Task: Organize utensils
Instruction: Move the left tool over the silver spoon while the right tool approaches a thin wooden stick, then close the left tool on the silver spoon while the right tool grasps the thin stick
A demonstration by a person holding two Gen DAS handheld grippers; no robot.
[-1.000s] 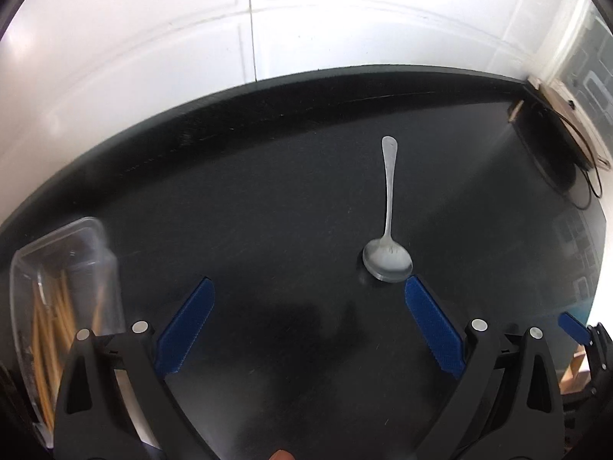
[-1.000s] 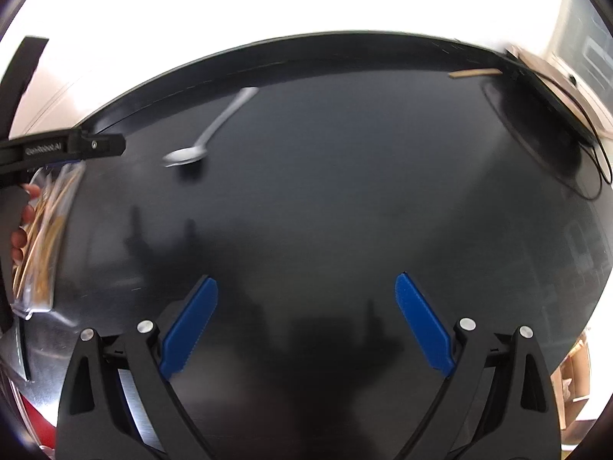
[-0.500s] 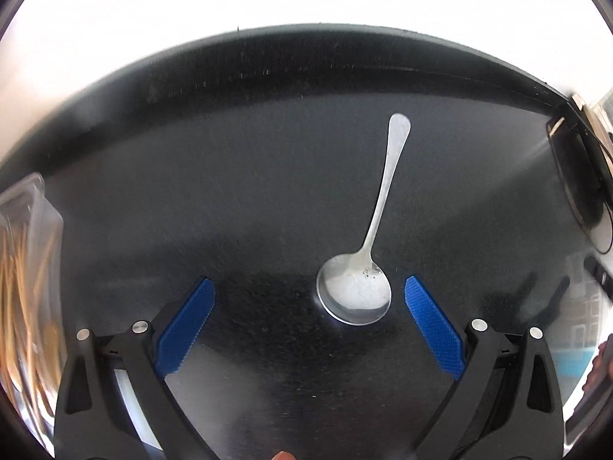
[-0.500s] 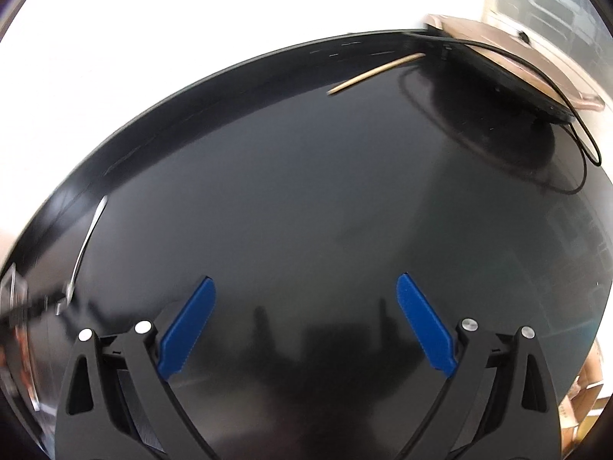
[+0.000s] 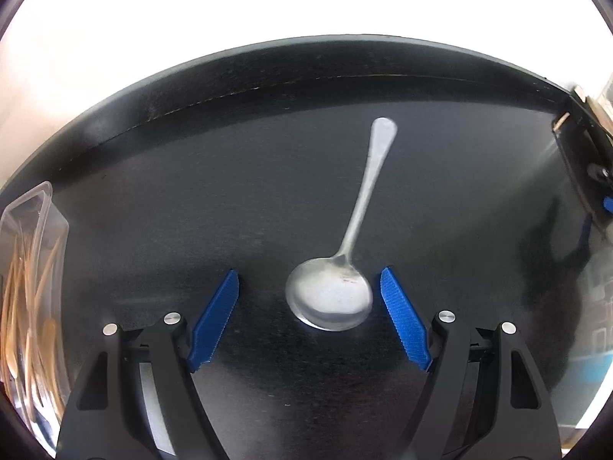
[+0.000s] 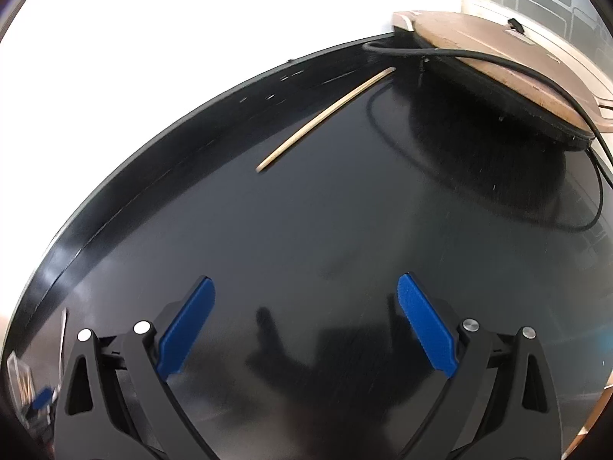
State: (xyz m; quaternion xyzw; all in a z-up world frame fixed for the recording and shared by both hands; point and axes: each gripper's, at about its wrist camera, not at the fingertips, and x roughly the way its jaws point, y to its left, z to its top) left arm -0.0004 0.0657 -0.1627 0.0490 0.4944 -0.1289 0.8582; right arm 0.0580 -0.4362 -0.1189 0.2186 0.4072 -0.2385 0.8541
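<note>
A black counter [image 5: 153, 207] fills both wrist views, with a bright white wall behind it.

From the left wrist, the left gripper [image 5: 309, 289] points steeply down at a metal spoon [image 5: 337, 268] lying flat on the counter. The spoon's bowl sits between the two blue fingers [image 5: 214, 318], closer to the right-hand one, and its handle runs away toward the wall. The fingers are closing in, but neither pad touches the spoon yet. At the far left edge stands a clear plastic container [image 5: 34, 287] holding thin wooden sticks, well apart from the spoon.

From the right wrist, the right gripper [image 6: 305, 308] hangs over bare counter with its blue fingers [image 6: 425, 326] spread wide and nothing between them. A single wooden chopstick [image 6: 325, 113] lies on the counter well ahead of it, near the back edge. Just beside the chopstick's far end is a round tan appliance [image 6: 498, 57] with a black cable [image 6: 555, 88] looping over it.
</note>
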